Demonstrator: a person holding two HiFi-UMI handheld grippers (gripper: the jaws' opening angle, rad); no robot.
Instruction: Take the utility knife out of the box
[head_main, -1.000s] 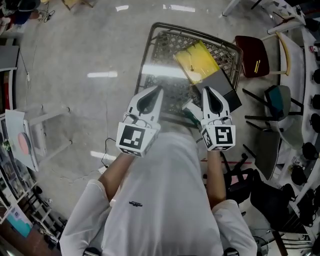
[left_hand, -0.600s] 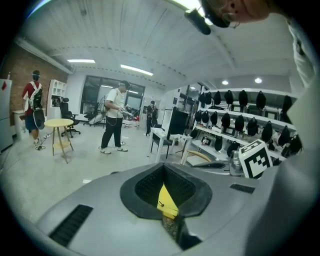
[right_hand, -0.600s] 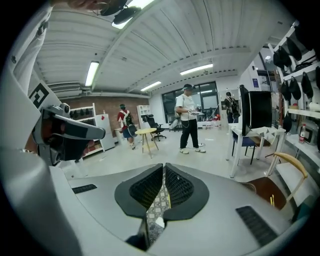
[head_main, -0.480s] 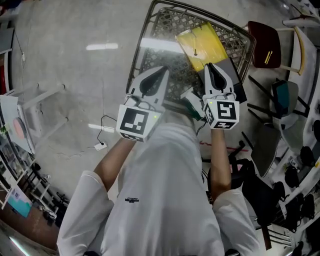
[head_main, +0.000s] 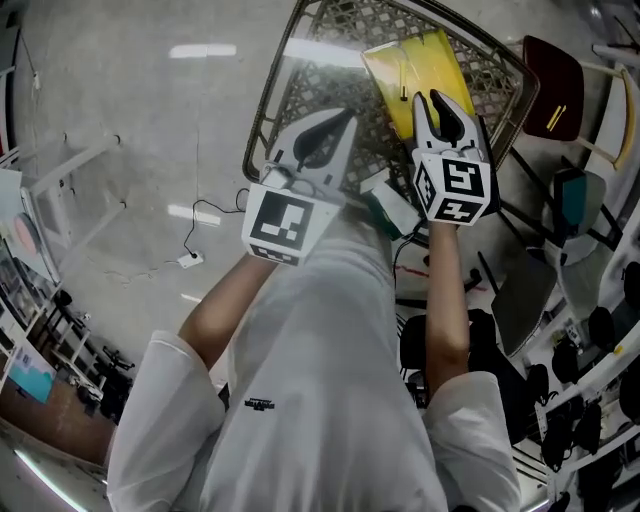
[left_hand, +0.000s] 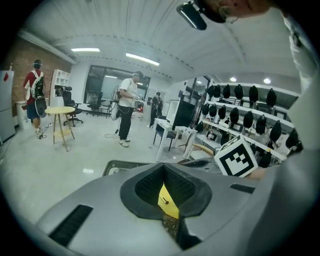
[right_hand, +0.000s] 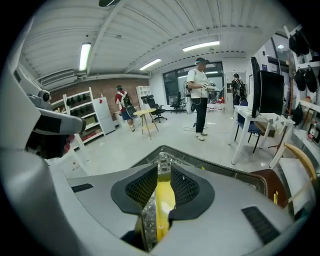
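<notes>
A flat yellow box (head_main: 400, 60) lies on the far right of a metal lattice table (head_main: 262, 120). No utility knife shows in any view. My right gripper (head_main: 430, 98) hangs over the box's near end, its jaws opening, with nothing between them. In the right gripper view, the yellow box (right_hand: 164, 200) and lattice show through the gap of that gripper (right_hand: 164, 167). My left gripper (head_main: 347, 115) is over the table's middle, left of the box, tips together and empty. A sliver of the yellow box (left_hand: 168, 202) shows past the left gripper (left_hand: 163, 170).
A white and teal object (head_main: 392, 205) sits at the table's near edge between my hands. A maroon chair (head_main: 550, 75) and more chairs crowd the right side. A cable with a plug (head_main: 190, 258) lies on the floor at left. People (left_hand: 127, 107) stand far off.
Both grippers have come down and forward over the table. The right one now covers the dark slab beside the yellow box, and its jaws have parted.
</notes>
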